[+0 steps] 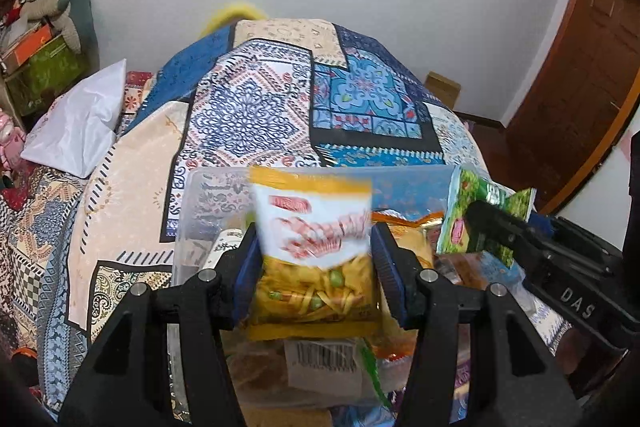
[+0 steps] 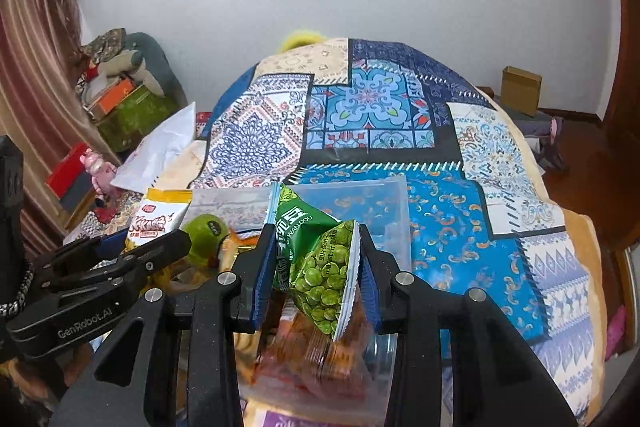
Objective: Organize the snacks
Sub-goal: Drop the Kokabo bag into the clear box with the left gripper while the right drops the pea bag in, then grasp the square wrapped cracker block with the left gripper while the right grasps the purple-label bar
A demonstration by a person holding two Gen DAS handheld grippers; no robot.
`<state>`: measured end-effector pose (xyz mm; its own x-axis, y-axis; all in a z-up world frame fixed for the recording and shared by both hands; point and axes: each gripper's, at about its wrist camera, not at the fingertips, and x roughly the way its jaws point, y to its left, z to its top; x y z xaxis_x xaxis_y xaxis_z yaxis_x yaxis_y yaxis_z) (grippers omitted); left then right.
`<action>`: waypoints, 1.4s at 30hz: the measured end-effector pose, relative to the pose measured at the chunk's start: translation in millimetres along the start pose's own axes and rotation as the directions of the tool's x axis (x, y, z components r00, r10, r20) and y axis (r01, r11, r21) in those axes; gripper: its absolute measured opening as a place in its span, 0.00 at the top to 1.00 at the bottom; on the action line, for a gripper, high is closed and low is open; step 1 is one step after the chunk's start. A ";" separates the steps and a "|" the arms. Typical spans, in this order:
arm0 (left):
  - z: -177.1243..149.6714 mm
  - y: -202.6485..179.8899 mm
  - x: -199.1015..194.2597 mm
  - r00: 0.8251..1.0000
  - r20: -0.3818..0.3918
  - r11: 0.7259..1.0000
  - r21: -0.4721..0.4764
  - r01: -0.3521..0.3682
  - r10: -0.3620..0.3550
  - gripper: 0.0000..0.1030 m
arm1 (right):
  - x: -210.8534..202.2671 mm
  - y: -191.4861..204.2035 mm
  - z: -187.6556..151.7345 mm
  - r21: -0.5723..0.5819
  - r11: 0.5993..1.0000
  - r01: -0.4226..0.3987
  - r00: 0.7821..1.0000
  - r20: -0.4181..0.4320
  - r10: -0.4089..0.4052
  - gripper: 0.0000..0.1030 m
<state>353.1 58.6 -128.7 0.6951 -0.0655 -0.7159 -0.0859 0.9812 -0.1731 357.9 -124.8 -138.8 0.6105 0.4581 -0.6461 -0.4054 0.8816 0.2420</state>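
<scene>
My left gripper (image 1: 314,253) is shut on a yellow and white snack packet (image 1: 316,247) and holds it upright above a clear plastic box (image 1: 200,211) with several snack packets inside. My right gripper (image 2: 316,267) is shut on a green pea packet (image 2: 320,259) above the same clear box (image 2: 396,211). The pea packet (image 1: 480,215) and the right gripper's black body show at the right of the left wrist view. The yellow packet (image 2: 160,217) and the left gripper (image 2: 140,251) show at the left of the right wrist view. A green round snack (image 2: 206,233) lies in the box.
The box rests on a bed with a blue patchwork cover (image 1: 280,99). A white bag (image 1: 80,123) lies at the left. Boxes and toys are stacked by the wall at far left (image 1: 40,67). A cardboard box (image 2: 520,89) stands on the floor at right, by a wooden door (image 1: 580,87).
</scene>
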 end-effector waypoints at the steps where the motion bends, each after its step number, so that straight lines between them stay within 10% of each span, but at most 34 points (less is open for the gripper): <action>1: 0.0 -0.1 -0.1 1.000 0.003 1.000 0.002 -0.002 0.002 0.45 | 2.1 0.1 -0.7 -0.004 1.000 0.000 1.000 -0.008 0.000 0.66; 22: -40.4 13.9 -85.2 1.000 0.020 0.999 0.051 -0.020 0.019 0.19 | -65.0 9.3 -28.2 -0.131 0.991 -0.002 1.000 -0.014 0.001 0.36; 42: -114.1 22.0 -21.3 0.982 -0.183 0.997 0.071 -0.042 0.054 0.17 | -11.5 -9.3 -102.5 -0.113 0.992 -0.053 0.968 -0.251 0.023 0.36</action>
<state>254.9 60.8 -194.5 0.5467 -0.0442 -0.8362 -0.0641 0.9935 -0.0944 284.9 -150.0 -207.8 0.4109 0.4350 -0.8012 -0.5113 0.8375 0.1925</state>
